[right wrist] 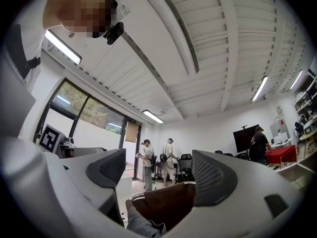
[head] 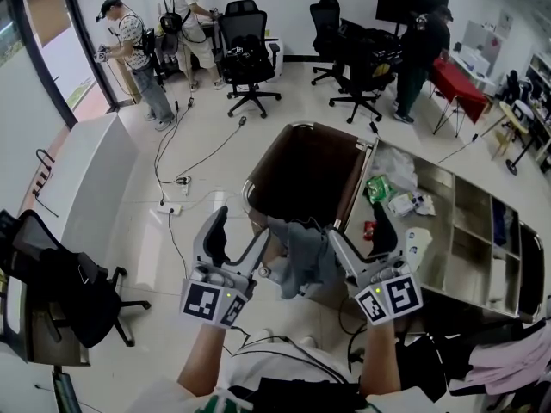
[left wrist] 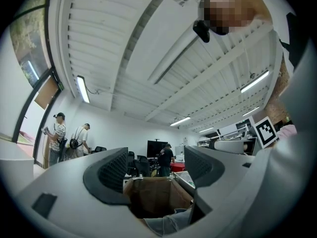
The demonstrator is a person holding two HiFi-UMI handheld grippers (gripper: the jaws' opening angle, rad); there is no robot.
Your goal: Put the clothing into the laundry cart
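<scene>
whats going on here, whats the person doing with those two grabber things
A person holds a two-jaw gripper in each hand, just in front of a brown laundry cart. A grey garment hangs between the left gripper and the right gripper at the cart's near edge, apparently not yet down inside it. Both grippers' jaws stand apart with bare pads. The cloth sits low, near the base of the jaws.

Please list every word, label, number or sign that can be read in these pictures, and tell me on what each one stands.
No text is readable.
Left marker cube: black-and-white squares only, no letters.
Right marker cube: the same.
Packets on the shelf unit: print too small to read.
</scene>
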